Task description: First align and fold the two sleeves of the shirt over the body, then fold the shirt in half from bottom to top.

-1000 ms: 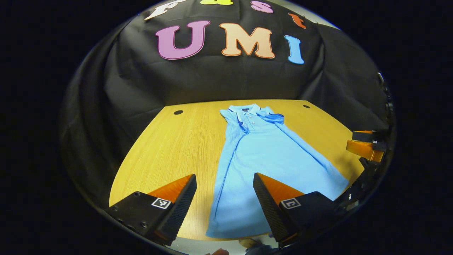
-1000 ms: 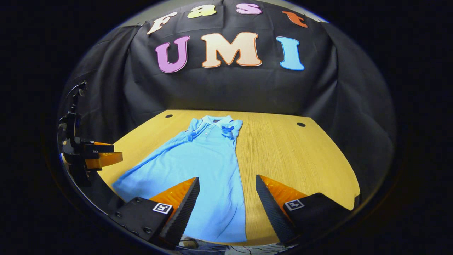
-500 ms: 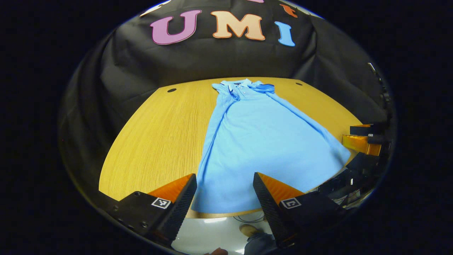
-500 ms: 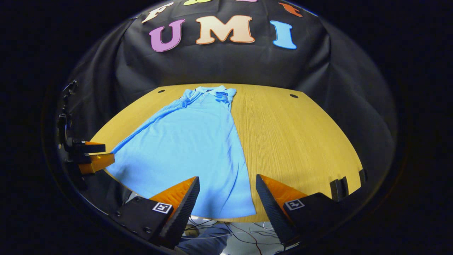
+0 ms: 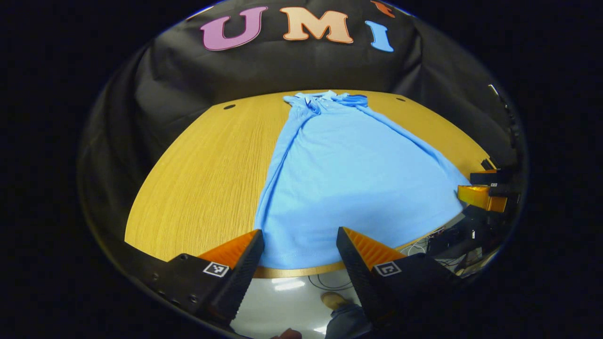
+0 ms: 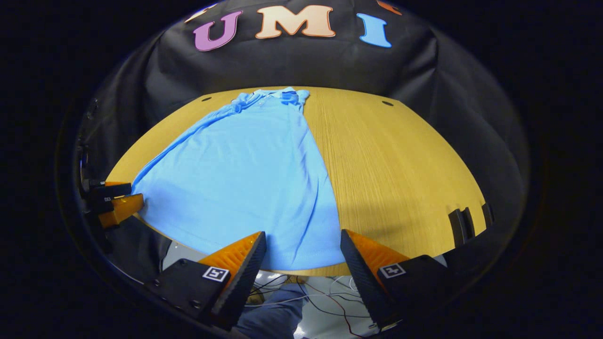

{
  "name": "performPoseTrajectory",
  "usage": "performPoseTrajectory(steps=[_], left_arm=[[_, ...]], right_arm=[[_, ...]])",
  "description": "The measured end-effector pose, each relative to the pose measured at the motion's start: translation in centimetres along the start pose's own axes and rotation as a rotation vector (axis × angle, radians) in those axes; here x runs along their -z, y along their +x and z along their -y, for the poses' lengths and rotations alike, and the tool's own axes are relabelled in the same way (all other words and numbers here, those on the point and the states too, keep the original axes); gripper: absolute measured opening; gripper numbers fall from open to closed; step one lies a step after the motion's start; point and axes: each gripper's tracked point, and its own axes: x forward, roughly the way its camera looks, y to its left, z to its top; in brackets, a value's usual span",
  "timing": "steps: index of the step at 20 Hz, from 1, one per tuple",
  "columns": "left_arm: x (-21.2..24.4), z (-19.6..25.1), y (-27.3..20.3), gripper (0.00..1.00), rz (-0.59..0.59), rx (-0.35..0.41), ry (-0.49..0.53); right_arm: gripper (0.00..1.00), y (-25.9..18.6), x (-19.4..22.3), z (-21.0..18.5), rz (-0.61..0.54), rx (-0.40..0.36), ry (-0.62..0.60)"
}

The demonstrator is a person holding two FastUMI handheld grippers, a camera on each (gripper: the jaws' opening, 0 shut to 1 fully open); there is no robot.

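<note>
A light blue polo shirt lies flat on the wooden table, collar at the far end, hem at the near edge, both sleeves folded in over the body. My left gripper is open at the hem's left corner, with the hem edge between its fingers. My right gripper is open at the hem's right corner, over the table's near edge. Each view also shows the other gripper off to the side, the right gripper and the left gripper, by the hem's opposite corner.
The wooden table has small cable holes near its far corners. Black cloth walls close in behind and at the sides. Below the near edge lie floor, cables and a person's shoe.
Both grippers have drawn back toward the table's near edge and tilted down, so the hem now lies between their fingers. The shirt itself has not moved.
</note>
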Motion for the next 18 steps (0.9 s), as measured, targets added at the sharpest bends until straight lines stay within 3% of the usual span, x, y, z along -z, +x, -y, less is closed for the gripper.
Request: performPoseTrajectory(steps=[3,4,6,7,8,9,10,11,12,14,15,18], left_arm=[[-0.1,0.1,0.2,0.96,0.029,0.008,-0.049],[0.1,0.2,0.1,0.97,0.029,0.008,-0.043],[0.0,1.1,0.3,0.93,0.027,0.027,-0.034],[0.0,1.8,0.5,0.81,0.025,0.043,-0.020],[-0.2,2.3,0.6,0.72,0.029,0.059,-0.009],[-0.2,2.9,0.6,0.50,0.033,0.073,-0.009],[-0.4,3.4,0.6,0.38,0.045,0.086,-0.017],[-0.3,3.4,0.6,0.14,0.054,0.079,-0.033],[-0.4,3.4,0.6,0.03,0.057,0.073,-0.037],[-0.3,3.5,0.8,0.00,0.036,0.071,-0.043],[-0.4,3.5,0.7,0.00,0.026,0.071,-0.059],[-1.1,3.4,0.6,0.00,0.015,0.072,-0.111]], right_arm=[[0.95,0.3,0.2,0.1,-0.008,-0.008,0.009],[0.99,0.3,0.1,-0.1,-0.003,-0.015,0.012],[0.88,0.4,0.3,-0.7,-0.002,-0.031,-0.003],[0.80,0.4,0.3,-1.0,0.003,-0.039,-0.010],[0.58,0.3,0.3,-1.5,0.005,-0.050,-0.018],[0.51,0.5,0.3,-2.1,0.007,-0.060,-0.023],[0.33,0.5,0.3,-2.5,0.011,-0.069,-0.023],[0.24,0.6,0.3,-2.6,0.016,-0.067,-0.020],[0.07,0.5,0.4,-3.0,0.009,-0.084,-0.018],[0.10,0.3,0.3,-3.4,0.009,-0.088,0.004],[0.03,0.4,0.2,-3.4,0.008,-0.087,0.009],[0.03,-0.4,-1.0,-4.3,0.037,-0.118,0.016]])
